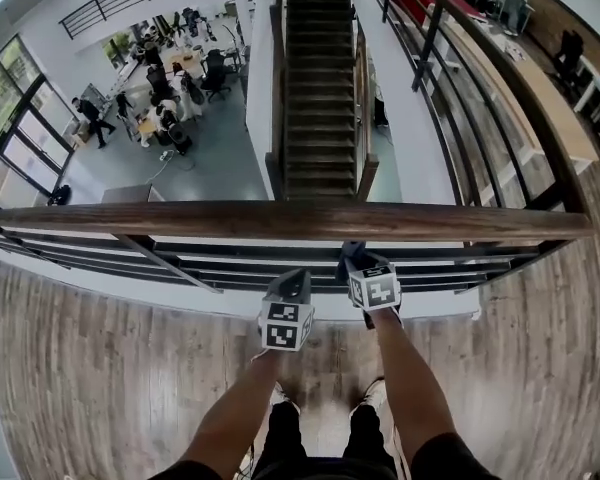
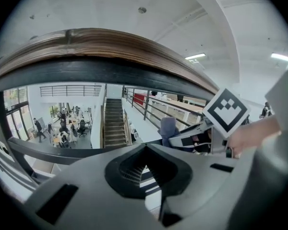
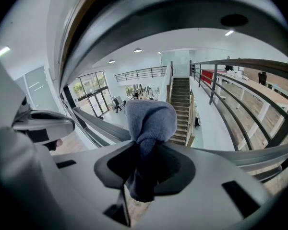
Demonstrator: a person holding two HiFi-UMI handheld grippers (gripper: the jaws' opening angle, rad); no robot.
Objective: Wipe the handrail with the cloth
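The wiping does not look started yet. The right gripper (image 1: 360, 268) is squeezed tight on a blue-grey cloth (image 3: 151, 121), and the bunched end of the cloth pokes out past the jaws. The cloth sits just under the near side of the brown wooden handrail (image 1: 280, 220), about in the middle of its length. It is very near the wood, but I cannot tell if it touches. The top of the rail shows bare along its whole length, so I think all of the rubbing is still left to do. I cannot see any dust or marks on the wood. The left gripper (image 1: 296, 280) is just beside the right one, a bit lower, with its jaws pressed together and nothing in them. Under the handrail run dark metal bars (image 1: 280, 260), and they are close to both tools, so the grippers could bump them on the way up. Past the rail there is a long drop to a staircase (image 1: 318, 78) and to people at desks (image 1: 165, 78) far below. The person stands on a wooden floor (image 1: 100, 368).
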